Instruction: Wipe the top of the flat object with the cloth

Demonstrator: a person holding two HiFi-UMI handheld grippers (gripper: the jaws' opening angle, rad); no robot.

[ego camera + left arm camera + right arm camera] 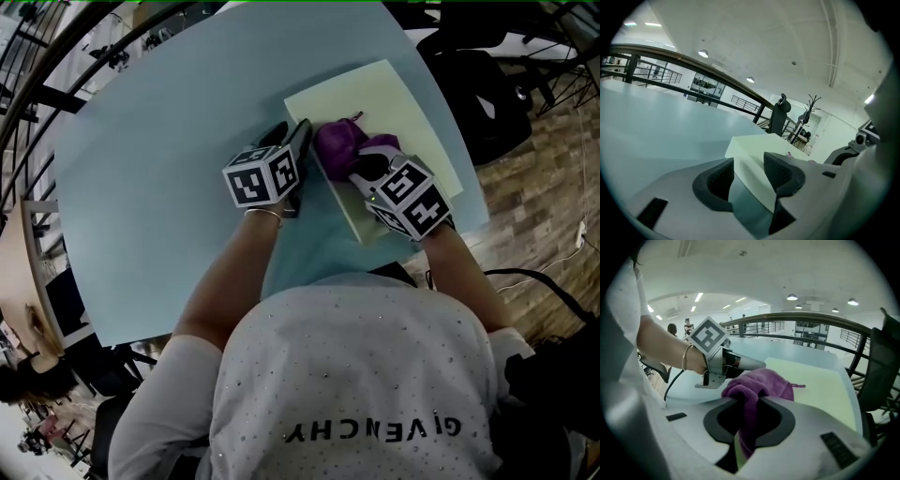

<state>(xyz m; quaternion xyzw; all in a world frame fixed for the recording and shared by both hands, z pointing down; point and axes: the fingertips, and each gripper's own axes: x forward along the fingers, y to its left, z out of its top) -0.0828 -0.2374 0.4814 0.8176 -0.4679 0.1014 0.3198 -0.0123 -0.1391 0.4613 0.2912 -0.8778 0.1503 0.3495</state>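
A pale yellow-green flat board (398, 98) lies on the right part of the light blue table (159, 159). A bunched purple cloth (339, 145) rests on the board's near left part. My right gripper (364, 169) is shut on the cloth (759, 383), which hangs down between its jaws while the rest spreads onto the board (825, 380). At the board's left edge my left gripper (298, 141) straddles the board's side wall (752, 154), one pad on each side and closed against it. The left gripper's marker cube (708, 336) shows just left of the cloth.
The board lies close to the table's right edge. A black office chair (487, 94) stands beyond that edge on a wood floor (544, 178). A dark railing (693, 63) runs behind the table, with another chair (779, 115) past its far side.
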